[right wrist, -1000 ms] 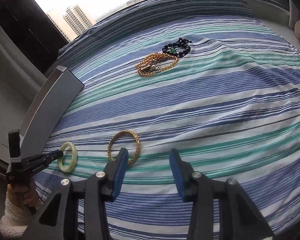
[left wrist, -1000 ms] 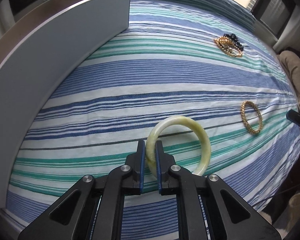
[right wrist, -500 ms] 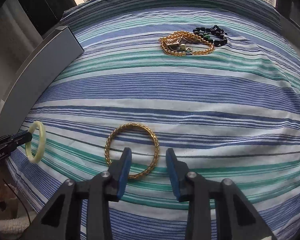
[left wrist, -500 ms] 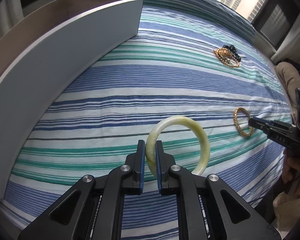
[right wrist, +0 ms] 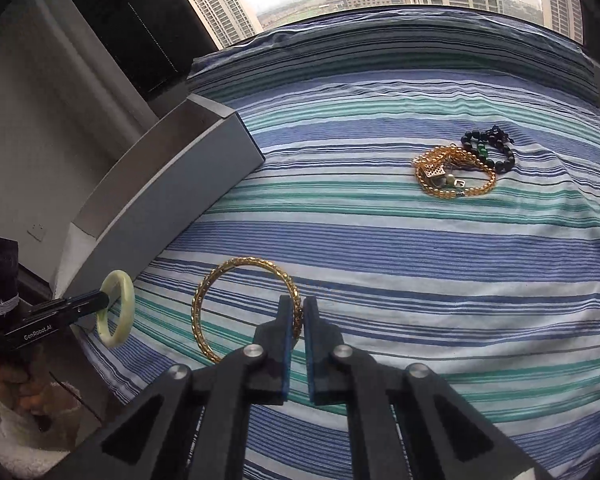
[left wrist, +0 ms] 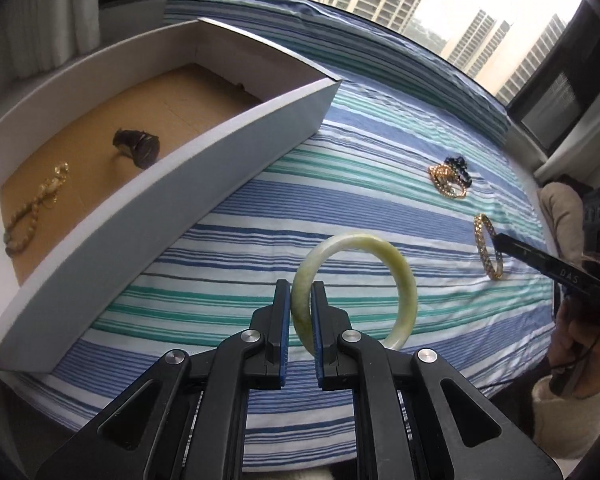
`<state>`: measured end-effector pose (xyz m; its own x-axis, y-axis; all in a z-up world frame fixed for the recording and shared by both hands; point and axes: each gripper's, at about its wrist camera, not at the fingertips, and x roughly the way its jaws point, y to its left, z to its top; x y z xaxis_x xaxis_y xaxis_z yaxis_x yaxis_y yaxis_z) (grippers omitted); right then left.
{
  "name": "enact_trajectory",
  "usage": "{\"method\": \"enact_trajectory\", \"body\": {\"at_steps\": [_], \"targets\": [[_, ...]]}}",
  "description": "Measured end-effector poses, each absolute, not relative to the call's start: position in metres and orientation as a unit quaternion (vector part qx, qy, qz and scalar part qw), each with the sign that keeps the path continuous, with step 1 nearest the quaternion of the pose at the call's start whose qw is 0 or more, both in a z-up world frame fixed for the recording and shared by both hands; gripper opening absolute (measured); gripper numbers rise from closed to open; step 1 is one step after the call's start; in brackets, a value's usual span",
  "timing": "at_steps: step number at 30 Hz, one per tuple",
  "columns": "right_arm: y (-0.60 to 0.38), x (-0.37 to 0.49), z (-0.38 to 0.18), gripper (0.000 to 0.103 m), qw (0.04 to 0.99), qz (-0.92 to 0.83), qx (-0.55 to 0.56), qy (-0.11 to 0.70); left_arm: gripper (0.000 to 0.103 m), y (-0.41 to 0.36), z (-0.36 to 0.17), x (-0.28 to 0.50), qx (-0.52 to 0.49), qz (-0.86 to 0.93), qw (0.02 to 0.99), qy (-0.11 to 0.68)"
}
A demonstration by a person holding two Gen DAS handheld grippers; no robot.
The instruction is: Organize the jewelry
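Observation:
My left gripper is shut on the rim of a pale green jade bangle and holds it in the air above the striped bed cover. The right wrist view shows the same bangle at the left gripper's tips, near the box corner. My right gripper is closing its jaws tight, and the pads press on the rim of a gold bangle, which tilts up off the cover. In the left wrist view that gold bangle stands at the right, pinched by the right gripper.
An open white box with a brown floor sits at the left. It holds a dark watch and a gold chain. Further back on the bed lie tangled gold chains and a black bead bracelet. A window runs behind the bed.
The right gripper's jaws closed from wide apart onto the gold bangle and tipped it up. The left gripper rose with the jade bangle, and the inside of the box came into view.

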<state>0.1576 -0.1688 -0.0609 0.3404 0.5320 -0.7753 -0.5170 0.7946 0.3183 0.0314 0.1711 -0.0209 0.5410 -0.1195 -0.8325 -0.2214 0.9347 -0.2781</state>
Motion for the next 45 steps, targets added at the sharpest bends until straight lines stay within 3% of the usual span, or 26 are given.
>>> {"method": "enact_trajectory", "body": {"at_steps": [9,16,23,26,27,29,31,38,40,45], "targets": [[-0.006,0.164,-0.001,0.005,0.78,0.453,-0.008,0.431,0.008,0.303,0.024,0.012,-0.215,0.173,0.856,0.437],[0.116,0.201,-0.013,0.005,0.771,0.458,-0.03,0.442,0.008,0.37,-0.015,0.053,-0.229,0.229,0.827,0.46],[0.162,0.24,-0.049,0.006,0.778,0.418,-0.026,0.468,0.009,0.398,-0.063,0.091,-0.255,0.234,0.801,0.488],[0.173,0.256,-0.074,0.014,0.771,0.405,-0.029,0.491,0.016,0.404,-0.083,0.101,-0.258,0.236,0.785,0.511],[0.171,0.259,-0.08,0.026,0.775,0.394,-0.031,0.494,0.023,0.406,-0.085,0.1,-0.262,0.239,0.779,0.517],[0.16,0.261,-0.081,0.03,0.781,0.387,-0.02,0.49,0.038,0.405,-0.076,0.092,-0.251,0.246,0.793,0.499],[0.144,0.258,-0.073,0.03,0.785,0.391,-0.012,0.481,0.067,0.398,-0.061,0.081,-0.224,0.257,0.81,0.477],[0.077,0.218,-0.04,0.041,0.803,0.412,-0.035,0.428,0.075,0.336,-0.023,0.023,-0.181,0.215,0.857,0.432],[0.055,0.2,-0.04,0.046,0.807,0.408,-0.047,0.424,0.083,0.305,-0.019,0.011,-0.165,0.195,0.868,0.425],[-0.009,0.159,-0.056,0.055,0.815,0.381,-0.07,0.431,0.086,0.229,-0.029,-0.004,-0.15,0.125,0.88,0.432]]}}
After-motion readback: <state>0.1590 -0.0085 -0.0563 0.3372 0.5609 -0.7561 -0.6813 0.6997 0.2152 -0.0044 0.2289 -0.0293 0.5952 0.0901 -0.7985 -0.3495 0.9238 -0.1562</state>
